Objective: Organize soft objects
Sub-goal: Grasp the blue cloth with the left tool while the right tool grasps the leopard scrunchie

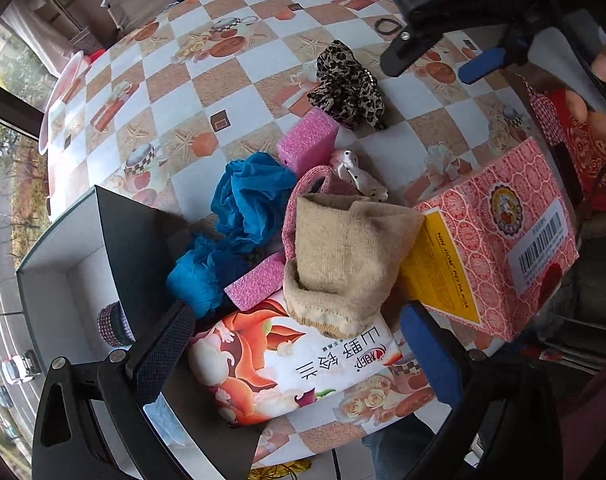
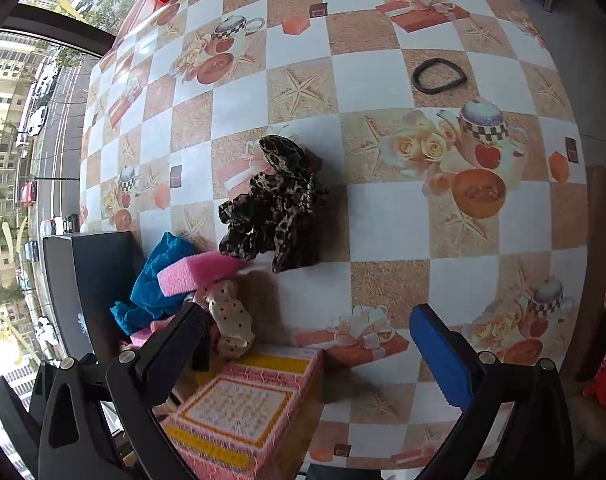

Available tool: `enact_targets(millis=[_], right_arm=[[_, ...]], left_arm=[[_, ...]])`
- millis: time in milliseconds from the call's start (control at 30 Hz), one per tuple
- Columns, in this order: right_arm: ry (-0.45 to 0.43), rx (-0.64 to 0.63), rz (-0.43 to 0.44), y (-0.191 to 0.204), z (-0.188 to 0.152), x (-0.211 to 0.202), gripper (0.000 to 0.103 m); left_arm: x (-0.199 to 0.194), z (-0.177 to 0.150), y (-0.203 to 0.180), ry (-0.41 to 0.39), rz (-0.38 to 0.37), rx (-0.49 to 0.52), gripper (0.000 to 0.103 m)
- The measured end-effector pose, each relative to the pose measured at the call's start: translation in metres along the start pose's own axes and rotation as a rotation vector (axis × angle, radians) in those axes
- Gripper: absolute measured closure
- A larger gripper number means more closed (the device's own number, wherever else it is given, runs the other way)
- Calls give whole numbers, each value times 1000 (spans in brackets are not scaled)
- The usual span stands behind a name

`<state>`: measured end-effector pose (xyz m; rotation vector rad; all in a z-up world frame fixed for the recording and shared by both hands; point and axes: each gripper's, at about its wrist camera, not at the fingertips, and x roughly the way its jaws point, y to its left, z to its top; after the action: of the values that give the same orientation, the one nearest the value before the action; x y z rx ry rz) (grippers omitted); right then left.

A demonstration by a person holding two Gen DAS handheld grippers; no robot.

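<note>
On the checkered tablecloth (image 1: 263,64), from left to right in the left wrist view: a black box (image 1: 63,280) with white interior holds a small studded band (image 1: 113,324). Just beside its right wall lies a crumpled blue cloth (image 1: 243,208), touching two pink sponge blocks (image 1: 308,141). A tissue pack (image 1: 287,364) lies at the near edge, with a beige sock (image 1: 343,256) resting partly on it. A polka-dot bow (image 1: 359,176) sits behind the sock, and a leopard-print scrunchie (image 1: 347,88) lies farther back. A pink patterned carton (image 1: 499,240) stands at the right, touching the sock.

Left gripper (image 1: 299,344): fingers spread wide above the tissue pack, grasping nothing.

Right gripper (image 2: 307,336): fingers also spread wide, empty, over the carton and bare cloth. A black hair tie (image 2: 439,76) lies well apart, far right.
</note>
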<state>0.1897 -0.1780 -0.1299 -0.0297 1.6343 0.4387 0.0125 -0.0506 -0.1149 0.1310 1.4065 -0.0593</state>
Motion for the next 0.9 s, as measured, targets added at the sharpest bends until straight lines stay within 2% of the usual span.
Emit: enact_targets(millis=[67,200,267,333,400,433,600,667,800,900], right_arm=[[24,-18,-15,8,17,20,0],[83,-87,-72,25,43,62,0],[94,-131,-121,30,49,78,0],[100,-156,-169,28,49,88,0],[92,-145,-205,16,46,90,0],[85,-127,-219,6,43,88,0],[72,4,-286,-68,27,72,0],[61,74,-279,-100,18,63,0],[68,185,-238,-145,-1,50,0],[35,231,-154,-158,-16,36,0]], left_arm=[[7,5,2,2,17,-22,0],[20,15,12,24,-5,-90,2],[26,20,17,35,5,-105,8],[30,25,23,51,-3,-127,24],[32,32,32,60,-25,-162,34],[33,37,37,62,-31,-179,36],[39,68,67,59,-18,-251,36],[41,84,83,48,-32,-298,36],[36,112,112,20,-35,-377,34],[28,122,124,-16,-30,-395,21]])
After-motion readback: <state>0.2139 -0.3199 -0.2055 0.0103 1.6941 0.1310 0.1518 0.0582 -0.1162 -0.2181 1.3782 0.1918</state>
